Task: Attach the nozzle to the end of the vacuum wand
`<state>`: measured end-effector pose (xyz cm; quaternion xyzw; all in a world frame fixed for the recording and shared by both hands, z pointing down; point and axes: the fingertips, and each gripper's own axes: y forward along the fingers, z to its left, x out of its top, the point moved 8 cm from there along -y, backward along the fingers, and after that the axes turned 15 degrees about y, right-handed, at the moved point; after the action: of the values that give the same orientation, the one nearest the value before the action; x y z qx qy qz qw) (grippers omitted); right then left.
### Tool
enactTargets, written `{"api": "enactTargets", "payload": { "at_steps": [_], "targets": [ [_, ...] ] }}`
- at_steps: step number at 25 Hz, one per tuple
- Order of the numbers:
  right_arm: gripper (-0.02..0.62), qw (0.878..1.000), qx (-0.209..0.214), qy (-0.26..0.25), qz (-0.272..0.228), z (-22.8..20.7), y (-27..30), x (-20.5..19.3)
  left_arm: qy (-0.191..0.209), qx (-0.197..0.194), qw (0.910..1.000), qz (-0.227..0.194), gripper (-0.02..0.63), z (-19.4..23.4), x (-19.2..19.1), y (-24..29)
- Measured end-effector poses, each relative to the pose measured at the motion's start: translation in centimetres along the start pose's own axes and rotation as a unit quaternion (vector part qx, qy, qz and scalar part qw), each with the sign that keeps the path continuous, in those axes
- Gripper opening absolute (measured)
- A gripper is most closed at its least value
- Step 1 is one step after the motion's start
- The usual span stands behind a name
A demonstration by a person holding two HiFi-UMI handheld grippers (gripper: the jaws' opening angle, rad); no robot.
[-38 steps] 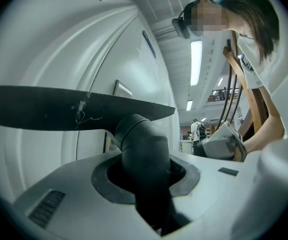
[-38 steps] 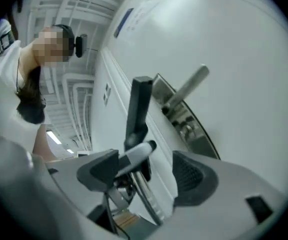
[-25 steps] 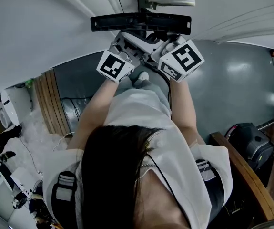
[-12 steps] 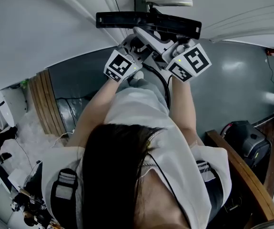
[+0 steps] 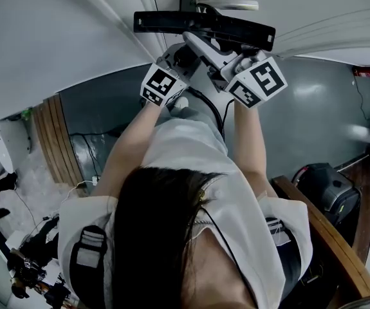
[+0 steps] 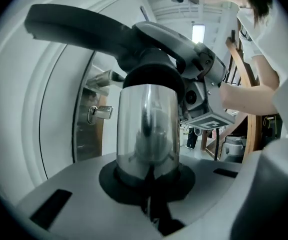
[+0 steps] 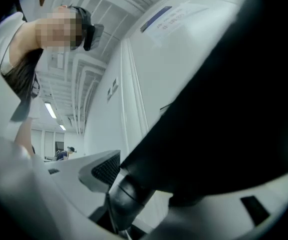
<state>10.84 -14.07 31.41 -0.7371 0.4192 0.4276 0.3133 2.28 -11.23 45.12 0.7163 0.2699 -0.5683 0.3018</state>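
Gripping the chrome wand (image 6: pixel 148 129), the left hand-held gripper (image 6: pixel 148 186) has its jaws fully together on the tube, having just closed onto it. The tube rises from between them at centre frame of the left gripper view.

Nozzle (image 5: pixel 204 28): the black head lies crosswise at top centre of the head view, above both marker cubes. Its grey neck runs down from the head to the wand's top end. Whether the joint is fully seated cannot be told.

Right hand-held gripper (image 7: pixel 133 194): jaws wide, having just closed a little, and set on the nozzle's neck. The dark head fills the right of its view.

Both hand-held grippers sit close side by side just below the nozzle, the left one at its lower left.
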Motion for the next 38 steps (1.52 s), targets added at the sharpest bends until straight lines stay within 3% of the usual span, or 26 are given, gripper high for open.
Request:
{"api": "enactTargets", "payload": {
  "at_steps": [10,21,27,30,33,38],
  "targets": [
    [0.308,0.999,0.007,-0.035,0.017,0.7,0.6,-1.6,0.018,-0.028,0.9994,-0.01,0.018,-1.4,-0.3,-0.2],
    [0.307,0.982,0.003,-0.168,0.084,3.4,2.2,-0.9,0.018,-0.026,0.9995,-0.007,0.015,-1.4,0.4,0.4],
    [0.305,0.964,-0.046,-0.257,0.052,4.7,1.7,-1.9,0.013,-0.023,0.9996,-0.005,0.015,-1.0,0.1,1.0],
    [0.305,0.969,-0.076,-0.222,0.079,4.3,2.4,-2.5,0.015,-0.018,0.9997,-0.002,0.015,-0.9,0.1,0.9],
    [0.305,0.978,-0.05,-0.165,0.115,3.2,4.1,-2.2,0.021,-0.029,0.9993,-0.002,0.014,-1.0,0.1,0.6],
    [0.295,0.989,-0.046,-0.134,0.041,3.0,2.8,-2.2,0.024,-0.049,0.9985,-0.002,0.014,-1.5,0.4,1.0]
  ]
}}
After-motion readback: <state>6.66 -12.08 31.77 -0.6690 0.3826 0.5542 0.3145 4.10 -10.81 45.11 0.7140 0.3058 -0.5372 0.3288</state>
